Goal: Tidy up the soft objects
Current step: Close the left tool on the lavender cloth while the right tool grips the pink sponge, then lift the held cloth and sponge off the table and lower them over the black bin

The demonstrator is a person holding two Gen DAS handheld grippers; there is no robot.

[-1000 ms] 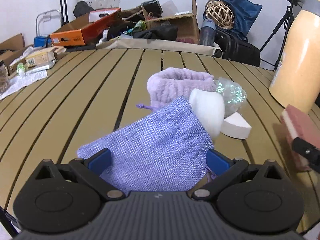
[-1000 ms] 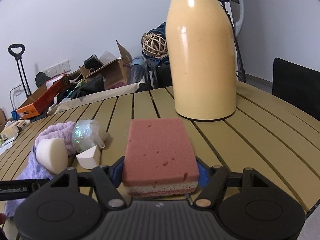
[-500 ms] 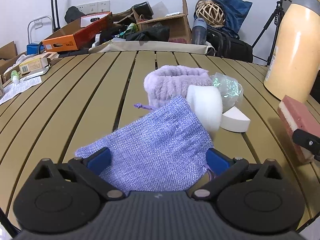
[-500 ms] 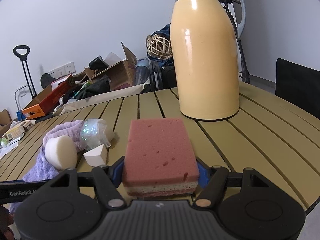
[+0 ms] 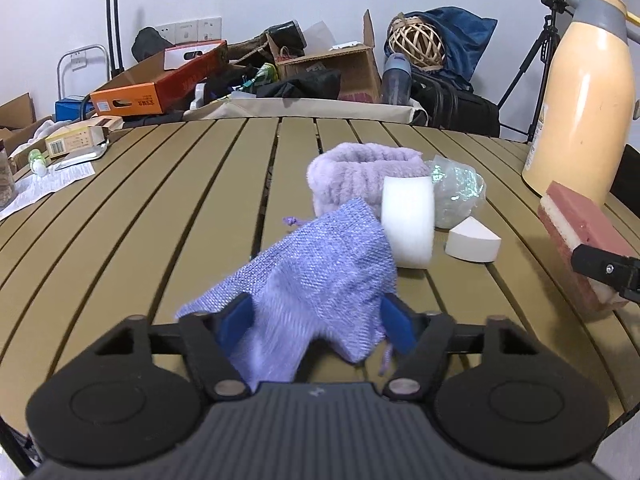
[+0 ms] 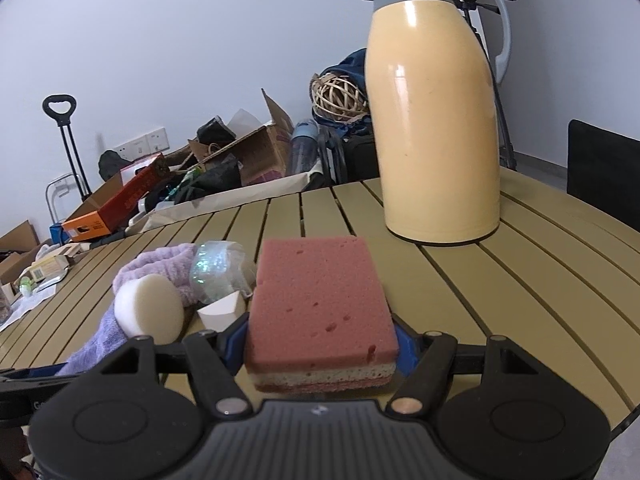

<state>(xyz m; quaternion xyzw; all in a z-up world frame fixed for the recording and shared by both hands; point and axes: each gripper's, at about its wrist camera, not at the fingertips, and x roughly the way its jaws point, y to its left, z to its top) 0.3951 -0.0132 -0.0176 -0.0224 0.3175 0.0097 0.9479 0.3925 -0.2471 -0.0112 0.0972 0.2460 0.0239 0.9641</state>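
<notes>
A purple woven drawstring pouch point(image 5: 328, 264) lies bunched between the blue pads of my left gripper point(image 5: 316, 320). Its jaws are closing and the pads press the cloth into a fold. My right gripper point(image 6: 320, 344) is shut on a pink sponge point(image 6: 320, 300) with a pale middle layer, held just above the table. That sponge point(image 5: 580, 236) also shows at the right of the left wrist view. Behind the pouch sit a fluffy lilac band point(image 5: 360, 172), a white round sponge point(image 5: 408, 220), a white wedge sponge point(image 5: 472, 240) and a crinkly iridescent bag point(image 5: 456, 196).
A tall cream thermos jug point(image 6: 436, 120) stands on the slatted tan table point(image 5: 160, 208) at the right, just beyond the sponge. Papers and small boxes point(image 5: 68, 144) lie at the table's left edge. Cartons, bags and a tripod crowd the floor behind.
My left gripper's jaws have come inward and squeezed the pouch, which was flat and is now bunched and raised. The right gripper still holds the sponge in the same place.
</notes>
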